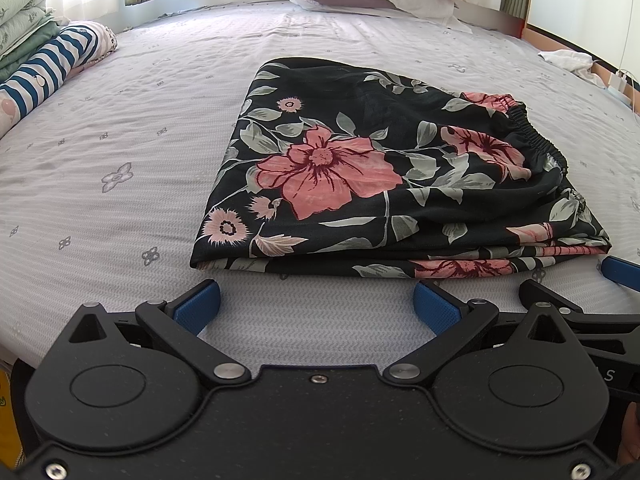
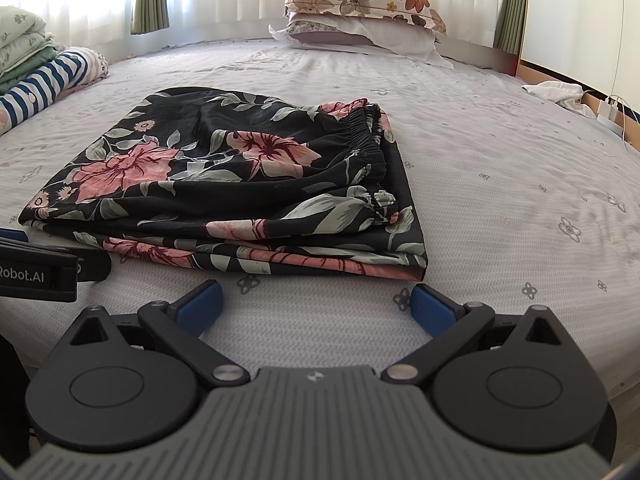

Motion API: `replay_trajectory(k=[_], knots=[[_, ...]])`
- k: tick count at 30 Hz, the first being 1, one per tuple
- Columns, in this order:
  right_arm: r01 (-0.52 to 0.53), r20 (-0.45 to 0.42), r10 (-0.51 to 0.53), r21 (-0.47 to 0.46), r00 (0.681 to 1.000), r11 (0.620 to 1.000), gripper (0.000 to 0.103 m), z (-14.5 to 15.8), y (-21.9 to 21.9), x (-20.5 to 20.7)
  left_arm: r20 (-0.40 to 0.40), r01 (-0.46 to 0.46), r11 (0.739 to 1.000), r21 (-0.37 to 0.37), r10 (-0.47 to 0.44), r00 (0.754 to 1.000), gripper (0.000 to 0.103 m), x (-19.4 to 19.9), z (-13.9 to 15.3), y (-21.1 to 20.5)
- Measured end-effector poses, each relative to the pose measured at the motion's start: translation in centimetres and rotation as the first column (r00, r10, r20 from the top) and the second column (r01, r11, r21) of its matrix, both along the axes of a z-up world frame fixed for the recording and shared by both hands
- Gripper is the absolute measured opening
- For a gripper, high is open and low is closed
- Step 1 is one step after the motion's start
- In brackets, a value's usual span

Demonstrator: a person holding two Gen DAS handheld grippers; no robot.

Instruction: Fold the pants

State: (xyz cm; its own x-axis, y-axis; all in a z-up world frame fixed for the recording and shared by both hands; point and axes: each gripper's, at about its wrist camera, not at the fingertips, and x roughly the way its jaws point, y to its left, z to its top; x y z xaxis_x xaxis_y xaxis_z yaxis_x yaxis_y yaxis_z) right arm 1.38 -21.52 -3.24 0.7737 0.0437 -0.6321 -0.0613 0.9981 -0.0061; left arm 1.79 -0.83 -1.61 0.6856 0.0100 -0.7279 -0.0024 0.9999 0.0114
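Black pants (image 1: 360, 168) with pink flowers and grey leaves lie folded into a flat stack on the bed; in the right wrist view the pants (image 2: 240, 184) show their gathered elastic waistband (image 2: 360, 136) on top, toward the right. My left gripper (image 1: 316, 304) is open just short of the stack's near edge, nothing between its blue pads. My right gripper (image 2: 316, 304) is open too, a little before the stack's near right corner. Part of the right gripper (image 1: 580, 292) shows at the right of the left wrist view, and the left gripper's body (image 2: 40, 272) at the left of the right wrist view.
The bed (image 2: 500, 200) has a pale lilac sheet with small flower prints. Stacked pillows (image 2: 360, 20) lie at the far end. Folded green bedding and a striped bundle (image 2: 40, 80) sit at the left edge. A white cloth (image 2: 556, 94) and charger cables lie at the far right.
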Motion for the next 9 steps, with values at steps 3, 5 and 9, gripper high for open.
replay_trajectory(k=[3,5,9], knots=[[0.0,0.0,0.0,0.0,1.0,1.0,0.103,-0.01,-0.01,0.0,0.002,0.0,1.0,0.002,0.0,1.0,0.103,0.0,-0.01,-0.01],[0.0,0.0,0.0,0.0,1.0,1.0,0.103,-0.03,-0.01,0.0,0.007,0.001,1.0,0.003,-0.001,1.0,0.103,-0.06,0.03,-0.01],[-0.001,0.005,0.001,0.001,1.0,1.0,0.103,0.04,-0.08,-0.01,0.018,0.012,1.0,0.014,-0.012,1.0,0.103,-0.24,0.12,-0.03]])
